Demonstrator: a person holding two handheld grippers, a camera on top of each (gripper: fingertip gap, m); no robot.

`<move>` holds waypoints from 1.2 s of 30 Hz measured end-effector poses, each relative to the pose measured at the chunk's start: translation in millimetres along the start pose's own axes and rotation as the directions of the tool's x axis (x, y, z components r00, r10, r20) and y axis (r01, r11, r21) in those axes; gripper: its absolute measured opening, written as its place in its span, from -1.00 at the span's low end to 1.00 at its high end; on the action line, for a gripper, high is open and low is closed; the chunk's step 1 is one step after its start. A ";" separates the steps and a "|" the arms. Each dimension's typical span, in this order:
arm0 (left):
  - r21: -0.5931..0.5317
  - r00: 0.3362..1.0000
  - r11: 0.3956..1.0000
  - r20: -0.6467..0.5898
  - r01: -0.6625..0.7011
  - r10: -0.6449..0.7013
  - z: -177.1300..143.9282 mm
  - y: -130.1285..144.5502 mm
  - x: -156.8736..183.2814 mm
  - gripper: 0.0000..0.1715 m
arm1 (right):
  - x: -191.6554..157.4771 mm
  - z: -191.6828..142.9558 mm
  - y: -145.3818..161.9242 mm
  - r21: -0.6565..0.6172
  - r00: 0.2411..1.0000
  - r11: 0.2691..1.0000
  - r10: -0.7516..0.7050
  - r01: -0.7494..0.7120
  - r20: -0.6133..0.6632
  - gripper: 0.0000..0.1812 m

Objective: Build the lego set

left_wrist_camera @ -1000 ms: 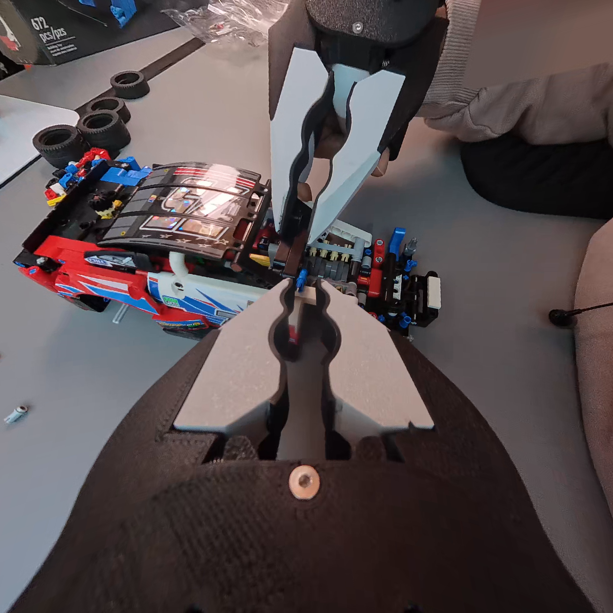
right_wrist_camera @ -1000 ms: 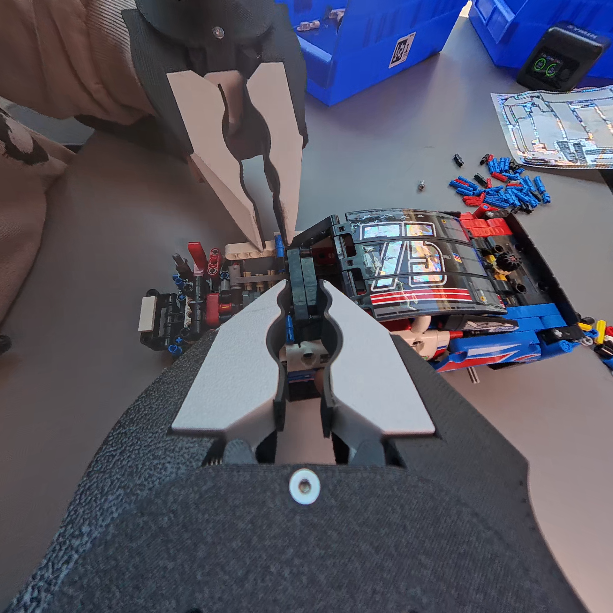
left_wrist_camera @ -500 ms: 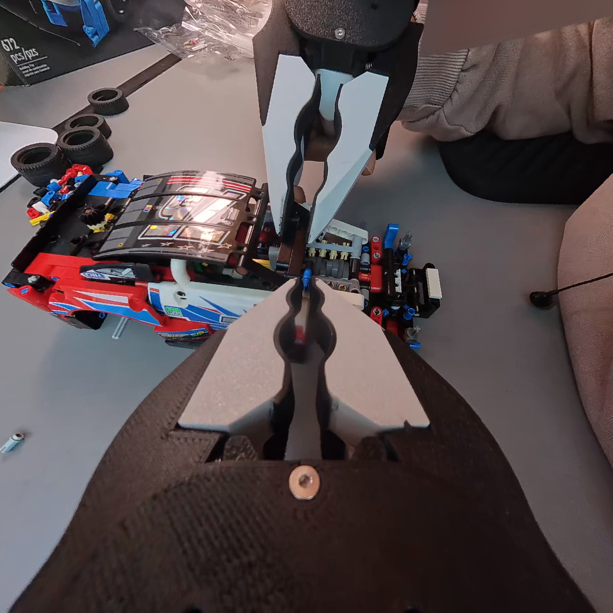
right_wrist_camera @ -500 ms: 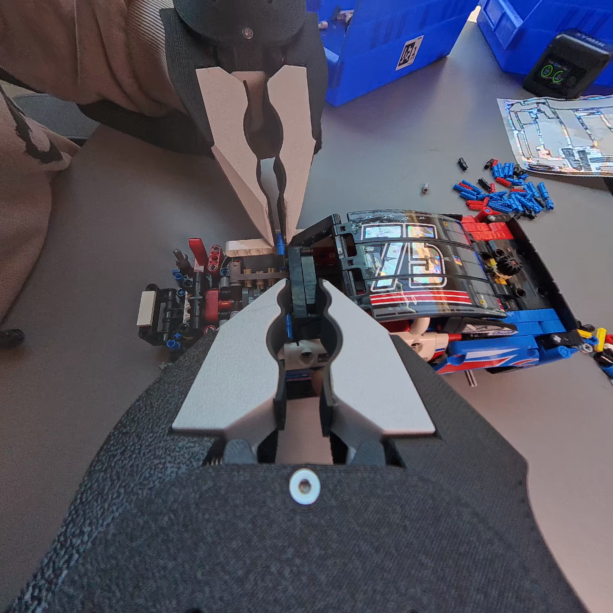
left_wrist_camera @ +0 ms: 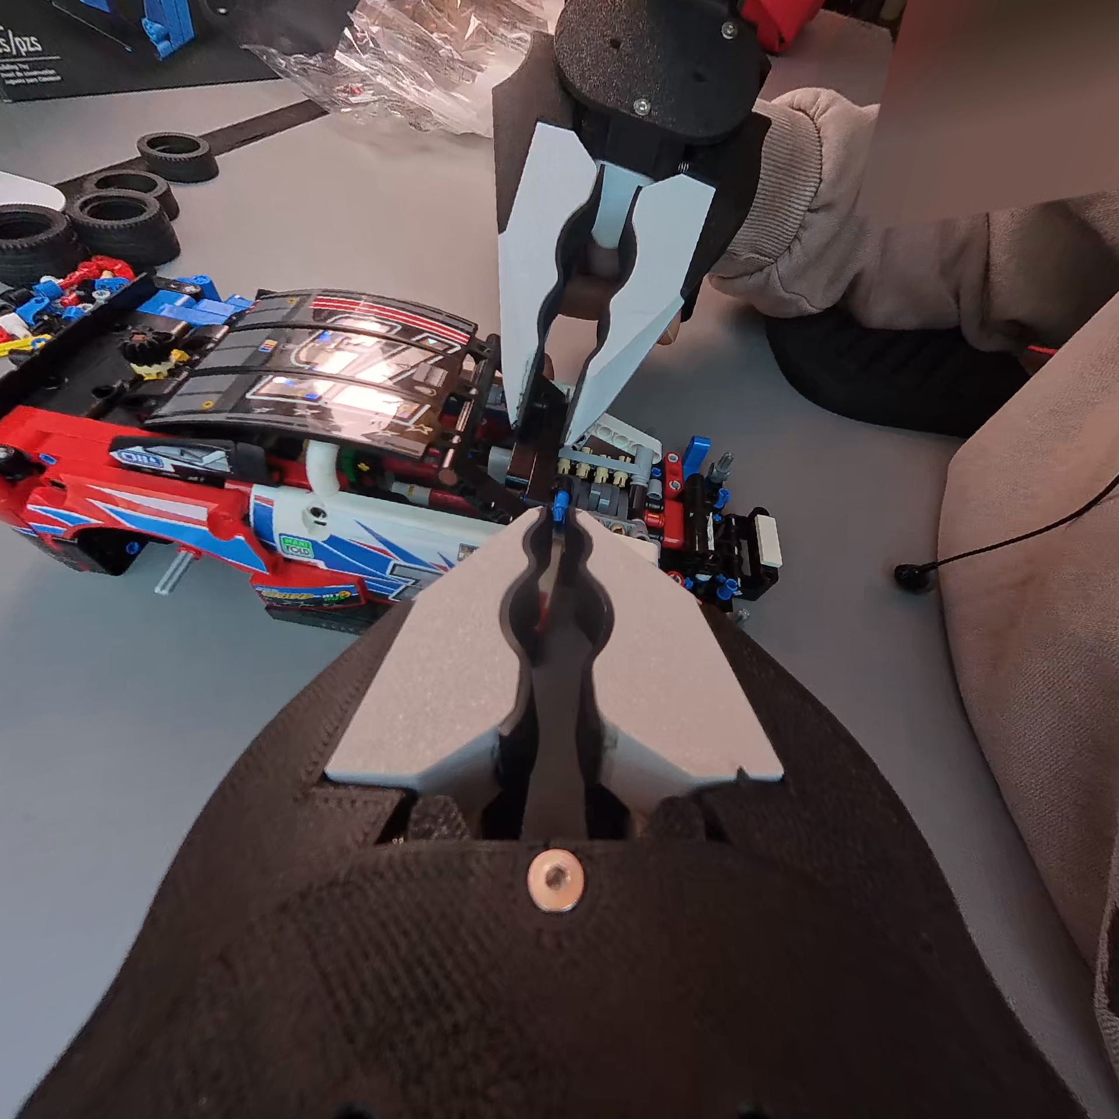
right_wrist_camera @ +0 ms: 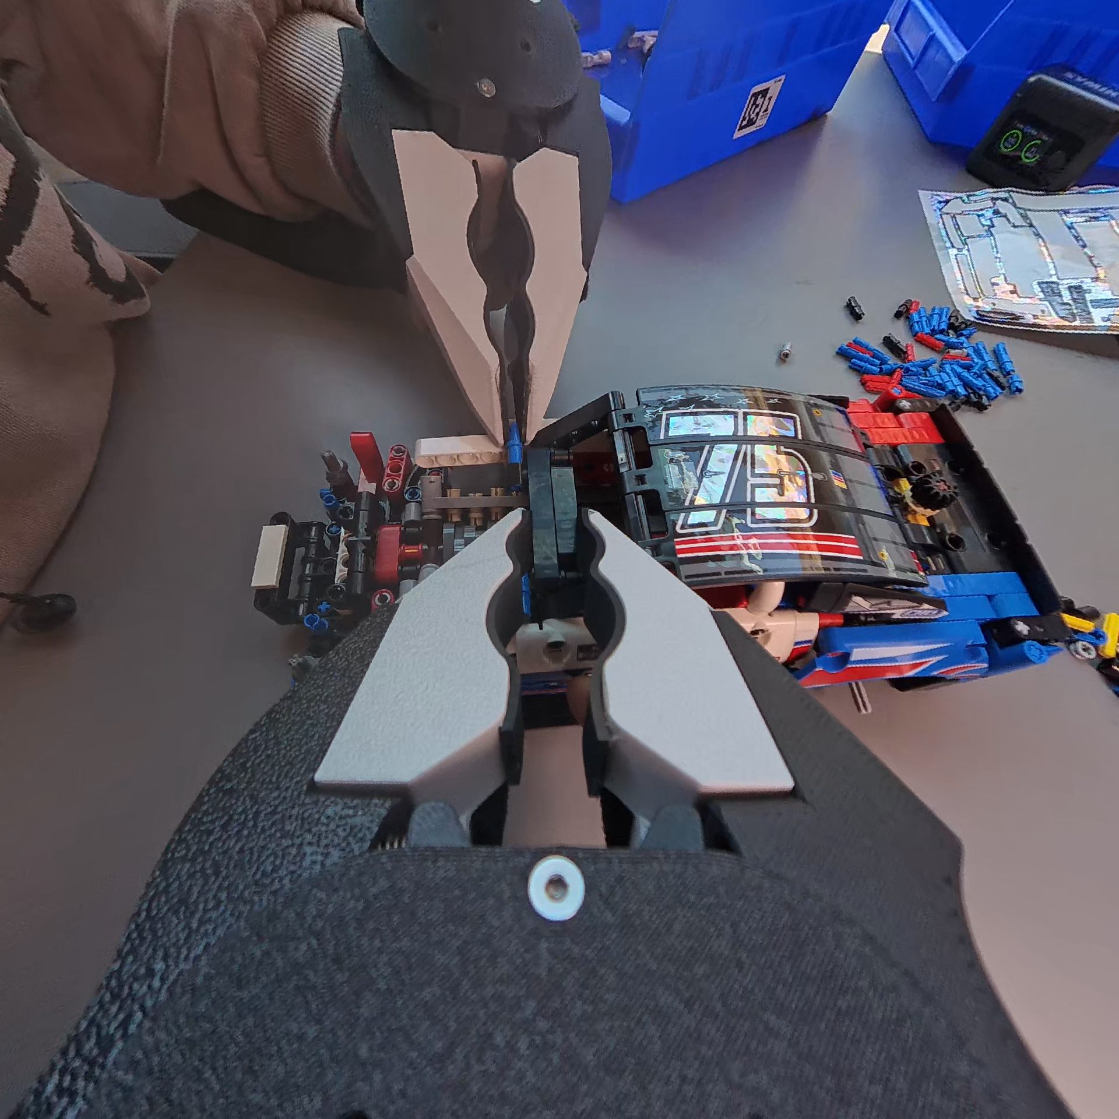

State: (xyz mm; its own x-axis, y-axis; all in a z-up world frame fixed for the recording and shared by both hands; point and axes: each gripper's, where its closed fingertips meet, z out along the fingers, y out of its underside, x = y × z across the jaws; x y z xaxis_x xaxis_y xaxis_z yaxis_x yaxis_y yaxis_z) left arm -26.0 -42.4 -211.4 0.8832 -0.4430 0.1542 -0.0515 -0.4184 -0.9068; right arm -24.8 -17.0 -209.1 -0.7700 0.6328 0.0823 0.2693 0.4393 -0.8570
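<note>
A red, white and blue Lego car (left_wrist_camera: 290, 514) with a black stickered roof (right_wrist_camera: 757, 478) lies on the grey table. Its open rear shows grey engine parts. My left gripper (left_wrist_camera: 557, 518) is at the car's near side and is shut on a small blue pin (left_wrist_camera: 561, 501) at the engine bay's edge. It comes in from above in the right wrist view (right_wrist_camera: 514, 427), with the pin (right_wrist_camera: 514, 447) at its tips. My right gripper (right_wrist_camera: 556, 514) is shut on an upright black piece (right_wrist_camera: 554, 502) behind the roof. It also shows in the left wrist view (left_wrist_camera: 542, 424).
Black tyres (left_wrist_camera: 115, 218), a set box (left_wrist_camera: 91, 48) and a plastic bag (left_wrist_camera: 412, 66) lie beyond the car. Blue bins (right_wrist_camera: 726, 79), a black device (right_wrist_camera: 1041, 139), a sticker sheet (right_wrist_camera: 1029, 260) and a pile of pins (right_wrist_camera: 932, 363) lie on the other side. A person's sleeves flank both grippers. My two grippers' fingertips are within a few centimetres of each other.
My left gripper's fingers have closed from a small gap onto the blue pin. My right gripper has kept its hold on the black piece. Both views have shifted slightly.
</note>
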 end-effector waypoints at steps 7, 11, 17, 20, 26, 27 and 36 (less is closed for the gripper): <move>0.022 1.000 0.999 -0.017 0.026 -0.026 -0.4 -0.2 0.1 -0.96 | 0.0 0.1 -0.2 0.004 1.000 1.000 0.000 0.000 0.003 -0.86; 0.027 1.000 1.000 -0.007 0.011 -0.011 0.1 -0.6 0.4 -0.96 | 0.0 0.2 -0.4 0.008 1.000 1.000 0.003 -0.003 0.001 -0.86; 0.000 0.999 1.000 0.030 -0.029 0.029 1.5 -0.3 1.0 -0.96 | -0.1 -0.1 -0.3 0.007 1.000 1.000 0.006 -0.006 0.003 -0.86; -0.025 0.996 0.998 0.056 -0.063 0.064 2.2 0.2 1.9 -0.96 | -0.5 -0.4 -0.1 0.005 1.000 1.000 0.010 -0.010 0.006 -0.86; -0.056 0.996 0.997 0.071 -0.053 0.057 1.3 -0.2 1.2 -0.96 | -0.7 -0.2 -0.3 0.007 1.000 1.000 0.013 -0.013 0.004 -0.86; -0.045 0.996 0.997 0.073 -0.054 0.057 0.5 -0.9 1.1 -0.96 | -0.7 0.0 -0.5 0.009 1.000 1.000 0.013 -0.013 0.001 -0.86; -0.039 0.985 0.992 0.120 -0.118 0.121 -2.6 -5.1 1.3 -1.00 | -0.9 0.0 -0.5 0.010 1.000 1.000 0.014 -0.014 0.001 -0.86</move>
State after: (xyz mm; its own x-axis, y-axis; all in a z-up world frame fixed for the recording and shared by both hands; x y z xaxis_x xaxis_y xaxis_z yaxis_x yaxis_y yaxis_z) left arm -25.8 -42.9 -205.6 0.9198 -0.3923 -0.0052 -0.1733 -0.3943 -0.9025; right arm -24.2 -17.8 -208.7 -0.7666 0.6383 0.0699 0.2744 0.4241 -0.8630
